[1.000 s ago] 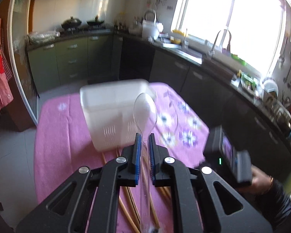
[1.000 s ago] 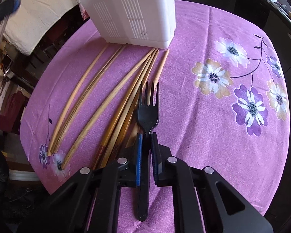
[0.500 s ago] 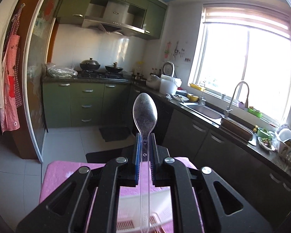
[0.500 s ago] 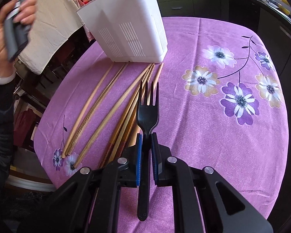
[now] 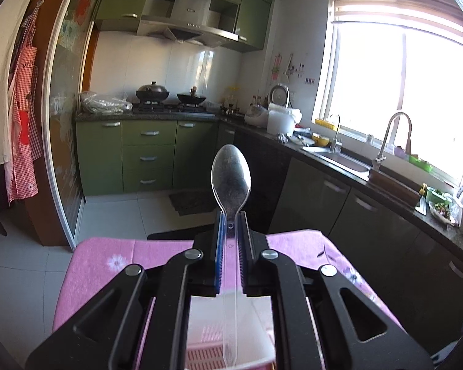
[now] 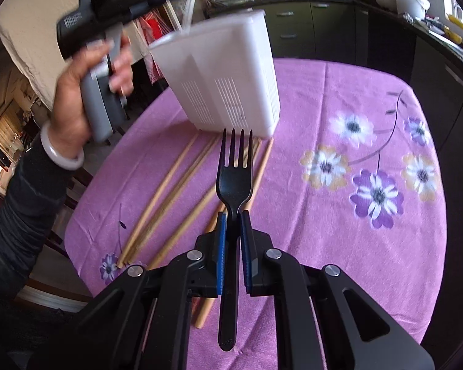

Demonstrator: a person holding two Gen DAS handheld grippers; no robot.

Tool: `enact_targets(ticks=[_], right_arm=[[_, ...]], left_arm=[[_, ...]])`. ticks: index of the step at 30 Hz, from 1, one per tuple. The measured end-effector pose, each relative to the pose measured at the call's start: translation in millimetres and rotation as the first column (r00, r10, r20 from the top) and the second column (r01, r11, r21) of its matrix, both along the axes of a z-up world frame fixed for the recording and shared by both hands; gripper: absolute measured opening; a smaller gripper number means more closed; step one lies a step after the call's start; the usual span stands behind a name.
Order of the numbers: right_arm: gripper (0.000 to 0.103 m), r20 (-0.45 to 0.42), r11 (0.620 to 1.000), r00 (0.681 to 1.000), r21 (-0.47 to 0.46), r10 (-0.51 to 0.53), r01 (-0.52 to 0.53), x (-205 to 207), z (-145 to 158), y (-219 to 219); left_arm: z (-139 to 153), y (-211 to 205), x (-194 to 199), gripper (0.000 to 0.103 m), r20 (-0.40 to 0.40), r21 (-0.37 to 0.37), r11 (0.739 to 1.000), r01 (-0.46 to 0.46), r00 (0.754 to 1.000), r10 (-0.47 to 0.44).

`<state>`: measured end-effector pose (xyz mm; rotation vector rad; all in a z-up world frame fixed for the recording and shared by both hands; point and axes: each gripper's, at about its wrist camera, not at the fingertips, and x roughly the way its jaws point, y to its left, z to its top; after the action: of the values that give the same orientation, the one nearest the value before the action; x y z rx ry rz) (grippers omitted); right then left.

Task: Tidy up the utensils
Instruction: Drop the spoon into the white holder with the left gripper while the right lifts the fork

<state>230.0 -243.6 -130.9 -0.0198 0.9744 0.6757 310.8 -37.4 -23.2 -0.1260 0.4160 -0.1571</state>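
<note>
We see clear plastic spoon (image 5: 231,182) bowl-up above white slotted utensil holder (image 6: 228,83) | black plastic fork (image 6: 235,182) raised, tines toward holder | wooden chopsticks (image 6: 169,197) fanned flat on pink floral tabletop (image 6: 339,215)

We are seeing the left tongs (image 5: 230,219) carrying the clear spoon (image 5: 231,178) from in front of the white utensil holder (image 6: 222,77) to a position over its open top; their camera is now looking across the kitchen. The right tongs (image 6: 231,215) are lifting the black fork (image 6: 234,182) off the wooden chopsticks (image 6: 169,197), which are looking smaller below.
</note>
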Motion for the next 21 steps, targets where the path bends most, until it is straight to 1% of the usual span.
enact_targets(ticks=[3,5,6,7,8,9,10,11,13,15,17,19,21], right_arm=[[0.01,0.049,1.0,0.999,0.021,-0.003,0.002,3,22,1],[0.01,0.09,1.0,0.996,0.028,-0.014,0.012,7,39,2],[0.01,0.109,0.999,0.994,0.034,-0.022,0.019,10,47,3],[0.01,0.13,0.999,0.991,0.043,-0.032,0.026,14,57,4],[0.01,0.147,0.998,0.988,0.05,-0.038,0.031,18,65,6],[0.01,0.165,0.998,0.985,0.056,-0.043,0.034,21,73,7],[0.01,0.182,0.997,0.982,0.064,-0.049,0.038,26,82,9],[0.01,0.199,0.996,0.979,0.075,-0.055,0.041,32,92,13],[0.01,0.215,0.994,0.974,0.099,-0.065,0.044,45,108,19],[0.01,0.245,0.991,0.966,0.126,-0.081,0.051,57,124,26],[0.01,0.304,0.985,0.945,0.153,-0.121,0.078,69,142,37],[0.01,0.325,0.976,0.933,0.195,-0.157,0.096,83,153,44],[0.01,0.358,0.968,0.91,0.212,-0.207,0.137,101,158,55]], left_arm=[[-10,1,-6,0.009,-0.054,0.013,1.0,0.012,0.998,-0.012],[-15,1,-10,0.011,-0.087,0.028,0.999,0.022,0.996,-0.019],[-16,3,-13,0.015,-0.095,0.032,0.999,0.023,0.995,-0.02],[-17,5,-16,0.022,-0.108,0.035,0.999,0.024,0.994,-0.02],[-17,7,-18,0.027,-0.116,0.037,0.999,0.026,0.993,-0.021],[-17,8,-21,0.038,-0.125,0.045,0.999,0.026,0.992,-0.02],[-16,9,-24,0.046,-0.135,0.06,0.998,0.023,0.991,-0.015],[-15,10,-27,0.049,-0.142,0.069,0.997,0.023,0.99,-0.013],[-11,13,-33,0.05,-0.155,0.078,0.997,0.027,0.988,-0.014],[-6,20,-42,0.05,-0.155,0.061,0.998,0.018,0.988,-0.009],[4,30,-59,0.05,-0.141,0.026,1.0,0.006,0.99,-0.003],[9,35,-75,0.05,-0.138,0.01,1.0,0.01,0.99,-0.008],[11,38,-91,0.05,-0.141,0.004,1.0,0.026,0.99,-0.025]])
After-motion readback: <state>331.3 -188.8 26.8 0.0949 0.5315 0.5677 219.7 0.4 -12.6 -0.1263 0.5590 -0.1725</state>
